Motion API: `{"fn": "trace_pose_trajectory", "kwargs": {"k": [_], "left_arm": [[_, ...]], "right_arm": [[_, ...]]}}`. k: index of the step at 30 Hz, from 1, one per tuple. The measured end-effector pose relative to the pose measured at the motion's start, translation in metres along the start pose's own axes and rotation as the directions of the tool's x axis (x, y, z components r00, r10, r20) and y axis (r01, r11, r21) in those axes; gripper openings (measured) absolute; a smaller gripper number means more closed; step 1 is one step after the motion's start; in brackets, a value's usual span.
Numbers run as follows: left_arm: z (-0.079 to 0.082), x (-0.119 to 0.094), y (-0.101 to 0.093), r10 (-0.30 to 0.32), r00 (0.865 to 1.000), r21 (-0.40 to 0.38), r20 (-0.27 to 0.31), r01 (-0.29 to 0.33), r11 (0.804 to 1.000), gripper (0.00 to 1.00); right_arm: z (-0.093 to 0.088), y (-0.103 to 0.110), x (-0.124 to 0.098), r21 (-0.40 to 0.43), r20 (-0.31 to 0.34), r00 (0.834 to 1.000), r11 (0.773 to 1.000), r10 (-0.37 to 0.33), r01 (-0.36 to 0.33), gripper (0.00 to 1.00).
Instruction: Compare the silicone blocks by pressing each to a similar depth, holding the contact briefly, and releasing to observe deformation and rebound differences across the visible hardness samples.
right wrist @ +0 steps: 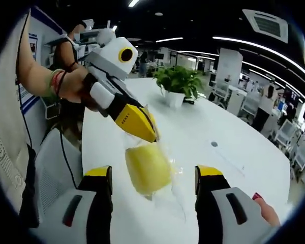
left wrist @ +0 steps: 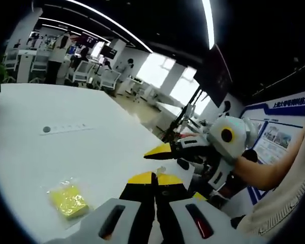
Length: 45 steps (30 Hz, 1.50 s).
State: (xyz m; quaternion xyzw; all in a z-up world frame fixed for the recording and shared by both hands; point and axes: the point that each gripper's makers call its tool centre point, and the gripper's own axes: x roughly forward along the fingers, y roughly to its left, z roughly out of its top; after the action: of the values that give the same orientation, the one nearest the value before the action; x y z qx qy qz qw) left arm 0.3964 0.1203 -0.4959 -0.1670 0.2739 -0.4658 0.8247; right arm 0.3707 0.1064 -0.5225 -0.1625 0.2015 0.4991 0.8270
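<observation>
The clear bag (right wrist: 165,190) is blurring out around the yellow block (right wrist: 148,168), and the left gripper (right wrist: 151,133) is covering its top edge.

Potted plant (right wrist: 179,81) on white table (right wrist: 229,132); office chairs (left wrist: 109,79) behind.

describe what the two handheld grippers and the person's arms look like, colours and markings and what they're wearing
Both grippers, left gripper and right gripper, have black jaws with yellow tips on light grey bodies with dark slots. The left gripper's body is white with a yellow-ringed round lens. The person wears a cream knit sleeve and wristbands.
</observation>
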Motion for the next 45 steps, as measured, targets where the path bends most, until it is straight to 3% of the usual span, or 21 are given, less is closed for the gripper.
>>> {"fn": "trace_pose_trajectory", "kwargs": {"k": [16, 29, 40, 43, 45], "left_arm": [[-0.015, 0.042, 0.014, 0.009, 1.0, -0.075, -0.016, -0.01, 0.997, 0.0], [-0.031, 0.09, 0.029, -0.001, 0.998, -0.159, -0.055, -0.008, 0.987, 0.0], [-0.043, 0.12, 0.045, 0.01, 0.998, -0.243, -0.064, -0.025, 0.97, 0.0], [-0.042, 0.124, 0.057, 0.031, 0.999, -0.314, -0.034, -0.04, 0.949, 0.0], [-0.039, 0.128, 0.066, 0.049, 0.999, -0.398, -0.002, -0.046, 0.916, 0.0]], "right_arm": [[-0.032, -0.003, -0.04, 0.149, 0.032, 0.988, 0.978, -0.149, 0.143, 0.61], [-0.062, -0.016, -0.063, 0.223, -0.001, 0.98, 0.955, -0.198, 0.193, 0.58], [-0.077, -0.021, -0.067, 0.247, -0.023, 0.983, 0.952, -0.183, 0.183, 0.54], [-0.078, -0.023, -0.066, 0.247, -0.022, 0.984, 0.953, -0.175, 0.175, 0.54], [-0.081, -0.024, -0.065, 0.249, -0.027, 0.985, 0.953, -0.169, 0.171, 0.54]]}}
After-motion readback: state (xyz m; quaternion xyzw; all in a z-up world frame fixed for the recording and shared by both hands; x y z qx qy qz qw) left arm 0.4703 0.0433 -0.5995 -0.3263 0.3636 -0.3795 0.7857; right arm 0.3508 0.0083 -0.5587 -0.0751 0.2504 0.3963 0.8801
